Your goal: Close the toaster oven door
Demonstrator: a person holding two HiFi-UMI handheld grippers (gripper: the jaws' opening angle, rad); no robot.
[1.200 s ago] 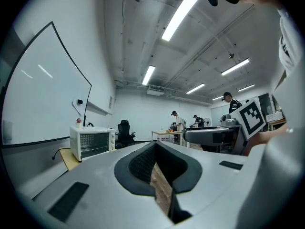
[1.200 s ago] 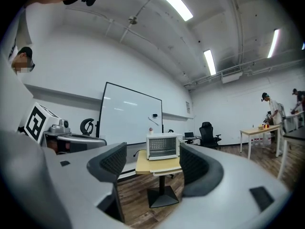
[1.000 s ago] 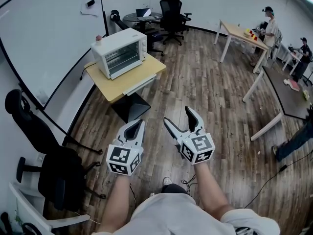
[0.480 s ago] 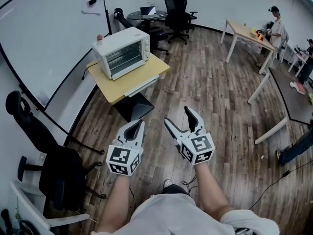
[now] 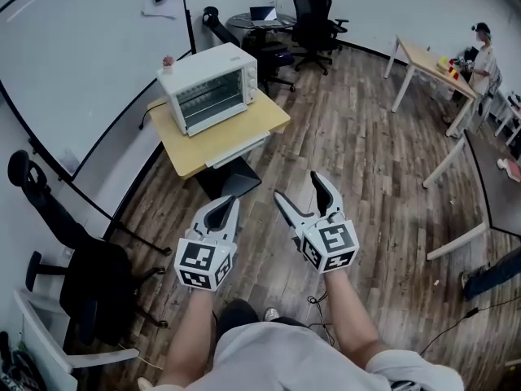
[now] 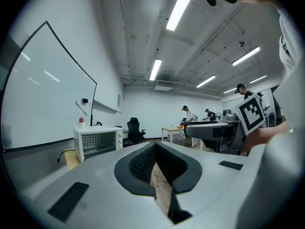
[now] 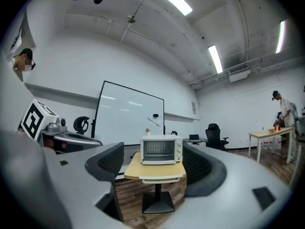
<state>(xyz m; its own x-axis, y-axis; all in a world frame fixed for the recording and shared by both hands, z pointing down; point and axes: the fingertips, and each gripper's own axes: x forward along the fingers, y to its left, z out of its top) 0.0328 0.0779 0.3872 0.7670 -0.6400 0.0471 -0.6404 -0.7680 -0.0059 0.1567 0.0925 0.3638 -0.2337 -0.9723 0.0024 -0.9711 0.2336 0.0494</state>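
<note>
Tongs, left: jaws drawn together to a thin slit, with only a sliver of floor showing through in the left gripper view, and nothing held. Right tongs: jaws spread wide and empty. In the right gripper view we see the toaster oven framed far off in the gap between them.

We hold both tongs low in front of the body, side by side but not touching, over the wood floor. Their marker cubes face up toward the head camera.

We note that the toaster oven stands well apart from both tongs, on the rear left part of a small yellow tabletop on a single pedestal, beside the whiteboard. Its glass door sits upright and flush with the front, so it reads as closed. The knobs are on the right of the door. A small pink item rests on the oven's top at the back corner; we cannot tell what it is.

A black office chair stands at our left. A person is at a far table.
</note>
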